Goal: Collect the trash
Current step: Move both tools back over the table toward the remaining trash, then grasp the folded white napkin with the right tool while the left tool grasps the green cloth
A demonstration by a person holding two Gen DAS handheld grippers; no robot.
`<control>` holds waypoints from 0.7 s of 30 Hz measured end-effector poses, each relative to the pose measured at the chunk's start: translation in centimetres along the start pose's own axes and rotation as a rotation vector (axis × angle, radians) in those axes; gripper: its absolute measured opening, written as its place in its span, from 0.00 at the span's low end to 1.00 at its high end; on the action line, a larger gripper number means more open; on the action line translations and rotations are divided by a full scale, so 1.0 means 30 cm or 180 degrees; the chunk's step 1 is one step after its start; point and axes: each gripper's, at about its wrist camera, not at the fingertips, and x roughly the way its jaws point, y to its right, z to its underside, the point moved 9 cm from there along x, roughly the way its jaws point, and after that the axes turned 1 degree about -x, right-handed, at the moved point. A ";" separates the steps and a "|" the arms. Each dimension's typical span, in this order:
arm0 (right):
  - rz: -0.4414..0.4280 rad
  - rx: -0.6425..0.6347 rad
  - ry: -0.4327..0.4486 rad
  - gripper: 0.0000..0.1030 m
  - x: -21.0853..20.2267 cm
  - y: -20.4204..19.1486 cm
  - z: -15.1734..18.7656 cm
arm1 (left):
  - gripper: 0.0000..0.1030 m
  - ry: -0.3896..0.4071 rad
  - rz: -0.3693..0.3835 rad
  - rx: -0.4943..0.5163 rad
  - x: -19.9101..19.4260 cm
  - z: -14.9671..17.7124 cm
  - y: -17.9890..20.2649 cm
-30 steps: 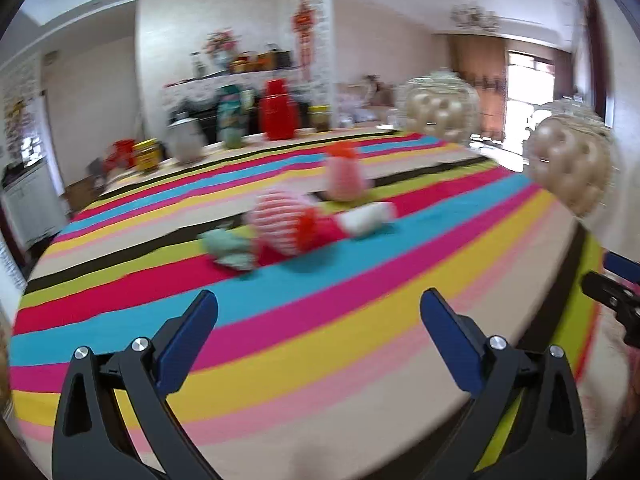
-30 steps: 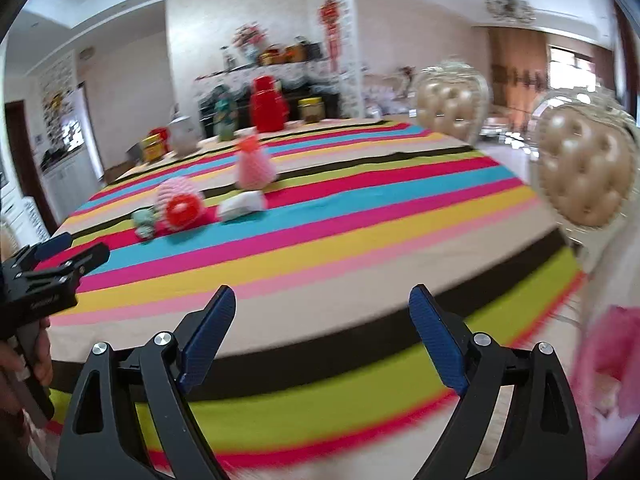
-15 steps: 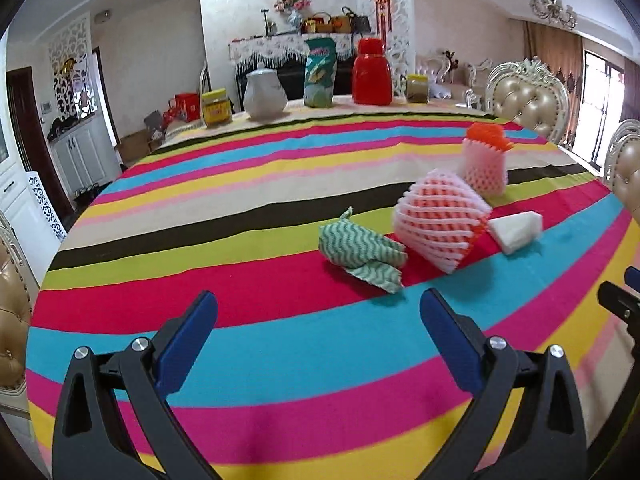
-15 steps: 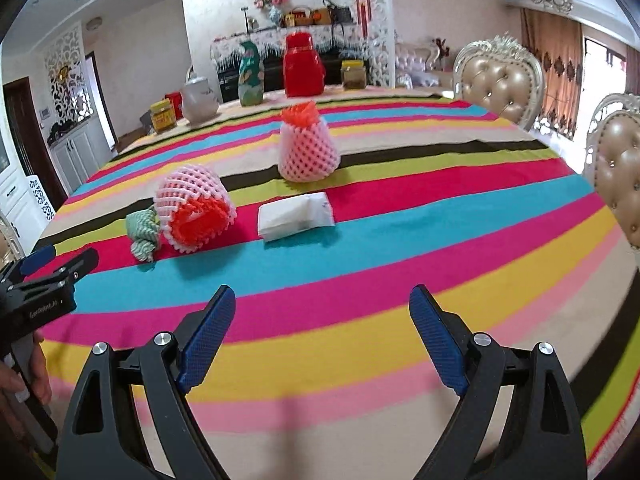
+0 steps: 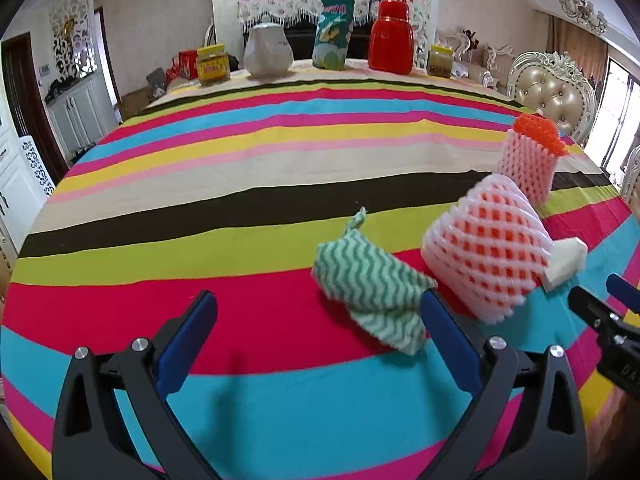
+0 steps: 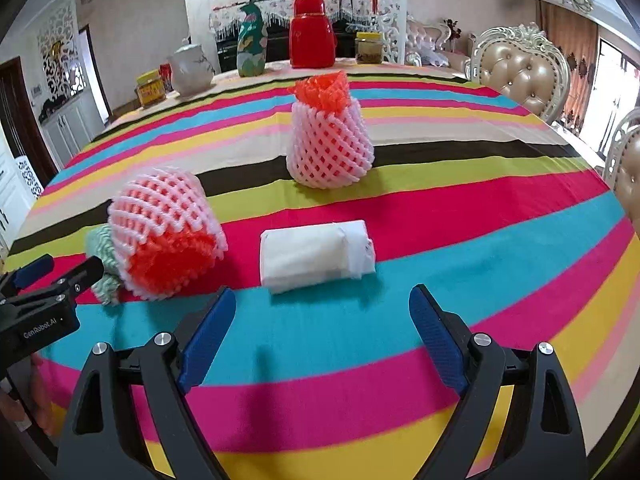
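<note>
Both claws are held wide apart and empty — the left gripper near the green wavy cloth, the right gripper just before the white tissue pack. Two foam nets are seen on the striped tablecloth.

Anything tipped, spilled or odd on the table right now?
One foam fruit net lies tipped on its side, open end toward the right camera, against a crumpled green-striped cloth. The other foam net stands upright. The white tissue pack lies flat. No spill visible. Both grippers are open, empty.
</note>
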 end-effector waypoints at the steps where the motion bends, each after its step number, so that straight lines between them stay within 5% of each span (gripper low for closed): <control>1: 0.0005 0.0000 -0.0016 0.82 0.012 -0.002 -0.006 | 0.95 -0.0021 0.0009 -0.0007 0.013 -0.008 0.004; 16: 0.0183 -0.0168 -0.0331 0.81 0.157 -0.030 -0.055 | 0.89 -0.0360 0.0167 0.0004 0.131 -0.022 0.031; 18: 0.0173 -0.0192 -0.0292 0.69 0.149 -0.036 -0.060 | 0.83 -0.0342 0.0195 0.0034 0.129 -0.024 0.035; 21: 0.0224 -0.0252 -0.0236 0.67 0.138 -0.048 -0.064 | 0.65 -0.0293 0.0257 0.0090 0.117 -0.026 0.046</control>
